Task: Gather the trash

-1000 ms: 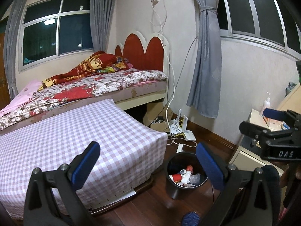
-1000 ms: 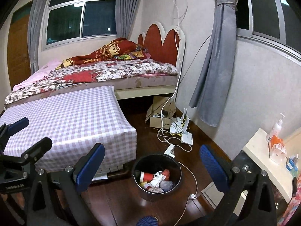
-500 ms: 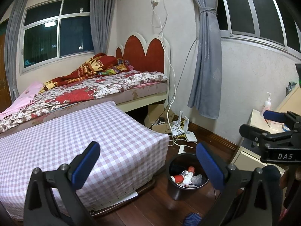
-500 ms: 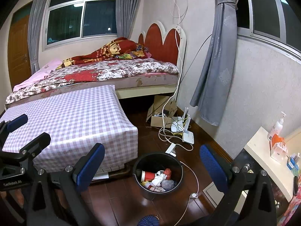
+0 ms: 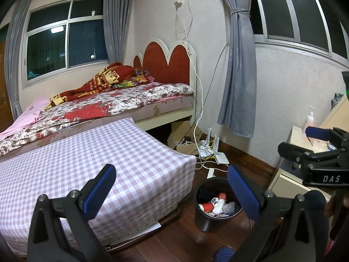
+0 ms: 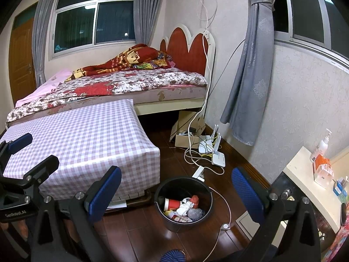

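Observation:
A black trash bin (image 5: 201,215) (image 6: 172,222) stands on the dark wood floor beside the checked table. It holds a red paper cup (image 6: 173,203), crumpled white paper (image 6: 184,208) and other wrappers; the same trash shows in the left wrist view (image 5: 216,205). My left gripper (image 5: 172,191) is open and empty, held above the floor in front of the bin. My right gripper (image 6: 176,193) is open and empty, above the bin. Each gripper shows in the other's view: the right at the edge (image 5: 314,152), the left at the edge (image 6: 24,152).
A table with a purple checked cloth (image 5: 91,163) (image 6: 82,139) stands at left, a bed (image 5: 113,102) behind it. Cables, a router and a cardboard box (image 6: 207,150) lie on the floor by the wall. A cabinet with bottles (image 6: 316,170) is at right.
Both grippers have drawn slightly back and up from the bin; the view has shifted a little. Both stay open and empty.

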`<move>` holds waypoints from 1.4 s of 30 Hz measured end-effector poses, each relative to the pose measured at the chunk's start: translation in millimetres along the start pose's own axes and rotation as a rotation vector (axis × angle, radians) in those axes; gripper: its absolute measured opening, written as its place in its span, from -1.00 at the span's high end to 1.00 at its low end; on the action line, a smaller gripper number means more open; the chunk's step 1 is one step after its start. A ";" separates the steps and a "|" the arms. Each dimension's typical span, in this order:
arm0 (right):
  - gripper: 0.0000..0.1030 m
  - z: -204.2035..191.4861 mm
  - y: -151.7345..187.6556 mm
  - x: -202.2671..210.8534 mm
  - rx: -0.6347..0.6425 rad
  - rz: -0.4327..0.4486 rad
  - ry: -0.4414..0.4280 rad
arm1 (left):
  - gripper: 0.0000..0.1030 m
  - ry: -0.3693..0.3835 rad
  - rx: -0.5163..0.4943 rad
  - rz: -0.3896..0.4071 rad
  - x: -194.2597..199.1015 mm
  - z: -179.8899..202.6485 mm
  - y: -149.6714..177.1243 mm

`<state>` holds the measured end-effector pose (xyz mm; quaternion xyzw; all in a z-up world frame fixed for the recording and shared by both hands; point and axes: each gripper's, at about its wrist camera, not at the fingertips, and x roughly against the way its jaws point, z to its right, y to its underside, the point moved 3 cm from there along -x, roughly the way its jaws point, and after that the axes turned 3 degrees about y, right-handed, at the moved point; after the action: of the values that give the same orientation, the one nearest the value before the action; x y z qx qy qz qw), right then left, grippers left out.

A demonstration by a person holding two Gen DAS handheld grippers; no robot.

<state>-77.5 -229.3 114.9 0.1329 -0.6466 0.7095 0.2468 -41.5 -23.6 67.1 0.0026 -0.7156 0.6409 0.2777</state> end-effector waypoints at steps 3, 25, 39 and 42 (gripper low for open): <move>-0.98 -1.7 -0.1 1.1 0.001 0.001 0.000 | -0.98 0.001 -0.005 0.001 0.4 -0.8 -0.2; -0.98 -2.5 -1.8 2.2 0.002 0.002 0.002 | -0.98 0.016 -0.021 0.008 0.2 -0.8 -3.2; -0.98 -2.1 -2.4 2.3 0.003 0.002 0.001 | -0.98 0.030 -0.027 0.007 -0.7 -1.7 -3.3; -0.98 -1.0 -2.9 2.9 0.004 0.002 0.001 | -0.98 0.038 -0.029 0.005 -0.8 -3.3 -2.1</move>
<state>-78.2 -227.7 118.7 0.1324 -0.6452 0.7110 0.2462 -38.8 -21.2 68.8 -0.0152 -0.7194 0.6311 0.2898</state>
